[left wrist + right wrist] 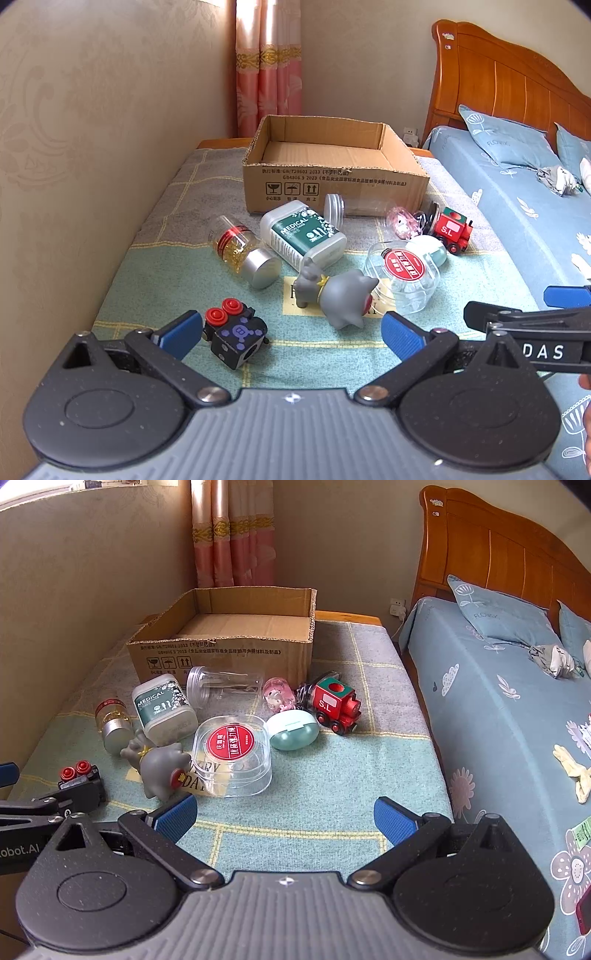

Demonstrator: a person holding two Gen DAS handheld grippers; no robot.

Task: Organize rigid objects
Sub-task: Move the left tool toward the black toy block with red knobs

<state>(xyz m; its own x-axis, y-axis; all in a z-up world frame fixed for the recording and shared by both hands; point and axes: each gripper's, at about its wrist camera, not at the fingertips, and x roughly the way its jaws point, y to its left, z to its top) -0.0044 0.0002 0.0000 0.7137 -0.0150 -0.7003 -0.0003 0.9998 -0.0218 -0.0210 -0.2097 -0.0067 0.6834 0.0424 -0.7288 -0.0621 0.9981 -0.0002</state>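
Blue-padded jaws of the left gripper (291,332) are spread wide with nothing between them; the right gripper (284,818) is likewise spread and empty. Both hover over the near edge of the blanket-covered tabletop (332,775).

Just beyond the left gripper's left pad a black cube toy (236,334) with red buttons is noted: stiff, light by judgement, best taken across its flat sides. Past it, mid-tabletop, a grey figurine (336,293) lies on its side; rounded and smooth, likely to slip, so its narrower body is the better hold. A clear round-cornered case (232,755) with a red label touches it; thin plastic, probably light and liable to flex, to be taken across its flat walls. A mint oval case (292,733), a red toy train (338,705), a white-and-green MEDICAL bottle (301,232), a capsule bottle (242,251) with a silver cap and a clear jar (221,686) lie scattered toward the far edge. The bottles lie down and may roll.

An open cardboard box (332,184), nothing seen inside, stands at the far edge.

Soft woven checked cover; some give expected. A wall runs along the left edge, a curtain (267,66) hangs in the far corner, a bed (517,701) with a wooden headboard stands on the right.
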